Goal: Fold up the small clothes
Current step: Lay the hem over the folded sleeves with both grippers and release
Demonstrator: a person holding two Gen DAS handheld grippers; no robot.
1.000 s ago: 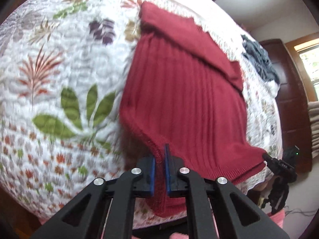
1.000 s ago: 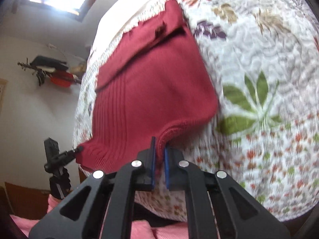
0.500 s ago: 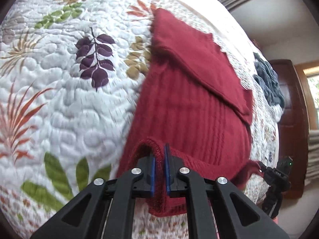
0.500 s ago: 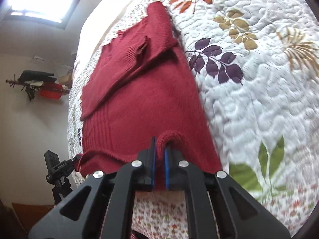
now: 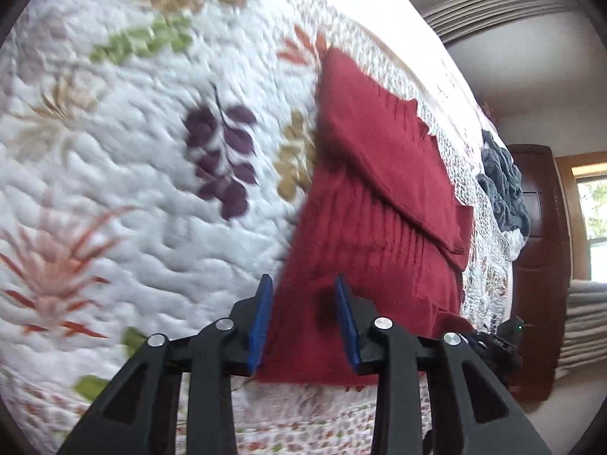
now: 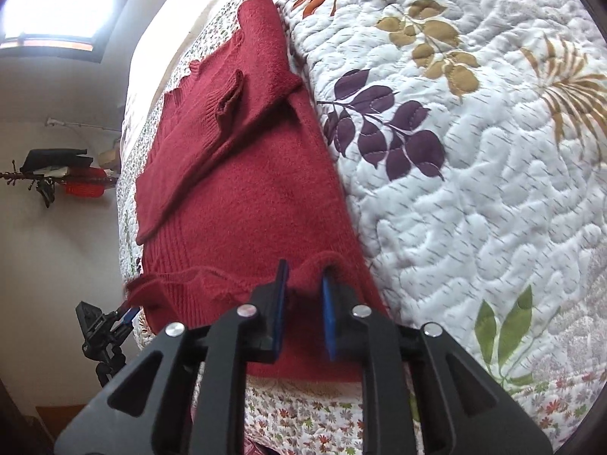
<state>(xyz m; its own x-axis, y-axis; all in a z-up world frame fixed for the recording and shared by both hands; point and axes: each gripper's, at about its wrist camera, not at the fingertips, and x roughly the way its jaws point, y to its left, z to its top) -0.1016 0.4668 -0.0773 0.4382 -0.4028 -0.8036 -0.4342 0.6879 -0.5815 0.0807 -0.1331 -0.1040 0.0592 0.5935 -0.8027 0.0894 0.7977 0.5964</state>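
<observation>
Red knit sweater point(image 5: 379, 227) lies flat on a quilted bedspread point(image 5: 132, 189), white with a printed leaf pattern, close to the near edge of the bed. One sleeve point(image 6: 212, 113) is folded diagonally across the upper body of the garment; its ribbed cuff shows in the right wrist view. The lower hem has been turned up over the body, forming a doubled band of knit along the near side. Left gripper point(image 5: 303, 284) hovers over the hem corner on its side, blue-padded jaws spread wide apart, with nothing between the pads but open air above the fabric; this view is motion-blurred. Right gripper point(image 6: 303, 269) sits at the opposite hem corner, jaws parted, with a raised hump of the hem standing between the pads. The fabric appears loose there and not pinched; whether it touches the right-hand pad I cannot tell. A dark purple leaf sprig point(image 6: 383, 132) printed on the quilt lies just beside the sweater's side edge. Toward the far corner of the bed in the left wrist view rests a heap of dark grey fabric point(image 5: 500, 185), well apart from the sweater, with a dark wooden cabinet point(image 5: 542, 265) behind it. Off the bed edge in the right wrist view stands a small black tripod point(image 6: 98, 337).
</observation>
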